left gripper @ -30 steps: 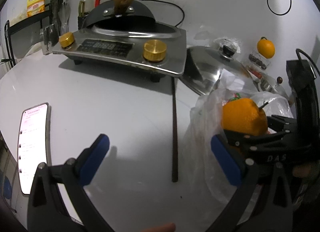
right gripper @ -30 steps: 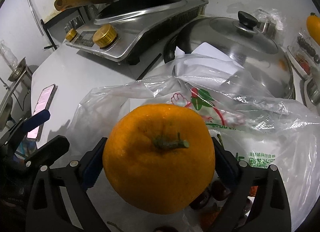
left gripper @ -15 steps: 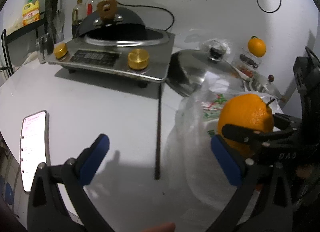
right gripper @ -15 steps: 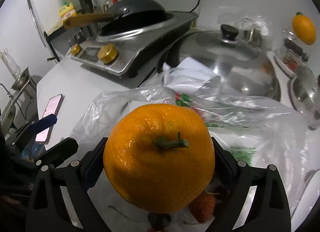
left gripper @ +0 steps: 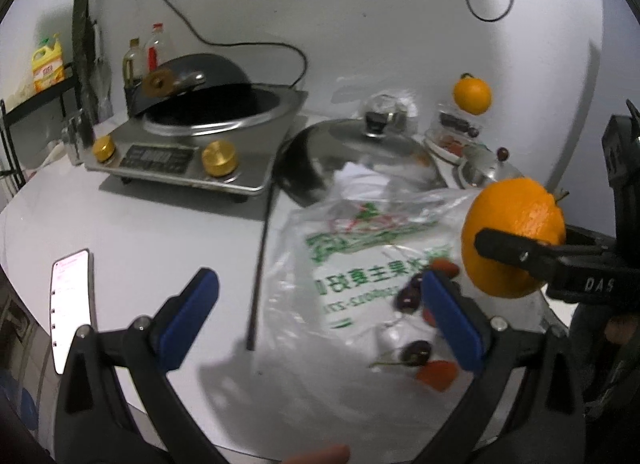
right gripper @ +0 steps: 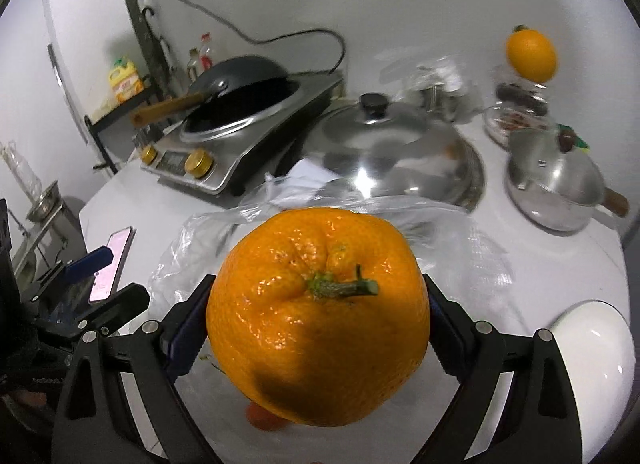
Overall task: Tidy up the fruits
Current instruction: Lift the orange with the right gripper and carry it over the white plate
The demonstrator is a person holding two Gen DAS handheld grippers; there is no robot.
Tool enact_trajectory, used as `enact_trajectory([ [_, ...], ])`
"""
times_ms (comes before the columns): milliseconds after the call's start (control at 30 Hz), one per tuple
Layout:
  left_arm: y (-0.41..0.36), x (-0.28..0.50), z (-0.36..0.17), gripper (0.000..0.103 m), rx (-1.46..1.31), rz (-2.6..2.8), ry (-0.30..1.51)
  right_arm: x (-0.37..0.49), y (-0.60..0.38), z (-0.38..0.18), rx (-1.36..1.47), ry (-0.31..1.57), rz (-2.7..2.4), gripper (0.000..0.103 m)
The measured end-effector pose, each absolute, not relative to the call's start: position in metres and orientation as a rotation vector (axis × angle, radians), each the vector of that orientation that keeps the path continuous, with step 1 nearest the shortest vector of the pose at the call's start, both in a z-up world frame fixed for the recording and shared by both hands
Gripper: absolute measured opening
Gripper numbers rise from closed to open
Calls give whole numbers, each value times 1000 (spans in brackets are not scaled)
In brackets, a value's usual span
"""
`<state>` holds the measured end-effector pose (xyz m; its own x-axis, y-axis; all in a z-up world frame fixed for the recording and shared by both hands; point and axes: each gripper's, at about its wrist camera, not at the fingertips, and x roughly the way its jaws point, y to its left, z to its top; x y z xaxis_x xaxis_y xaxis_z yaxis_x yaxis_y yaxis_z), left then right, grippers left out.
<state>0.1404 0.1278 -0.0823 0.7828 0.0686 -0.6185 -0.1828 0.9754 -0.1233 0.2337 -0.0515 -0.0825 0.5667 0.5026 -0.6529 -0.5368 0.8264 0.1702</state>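
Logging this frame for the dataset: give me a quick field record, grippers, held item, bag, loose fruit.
right gripper: shut on the large orange, lifted above the bag
left gripper: open, holding nothing
plastic bag: flat on the white table, green print
loose fruit: dark cherries and red pieces on the bag
second orange: back by the wall

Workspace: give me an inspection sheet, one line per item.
Surface: white table, lit.
Job's things: orange held above plastic bag; cherries on the bag; second orange on a container at the back.
Clutter: induction cooker, wok lid, small pot, phone, white bowl.
Grippers: right claw shut on orange; left claw open, empty.
Cables: black cord on the wall.
Surroundings: white wall, bottles, rack.
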Motion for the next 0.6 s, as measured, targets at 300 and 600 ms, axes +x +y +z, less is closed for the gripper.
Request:
enact_trajectory([
  [300,68,147,-70,102,-129,66,657,221,-128,-71,6,714,526,95],
  [600,10,168,-69,102,-79,10,679,217,-199,-71,48,700,448,95],
])
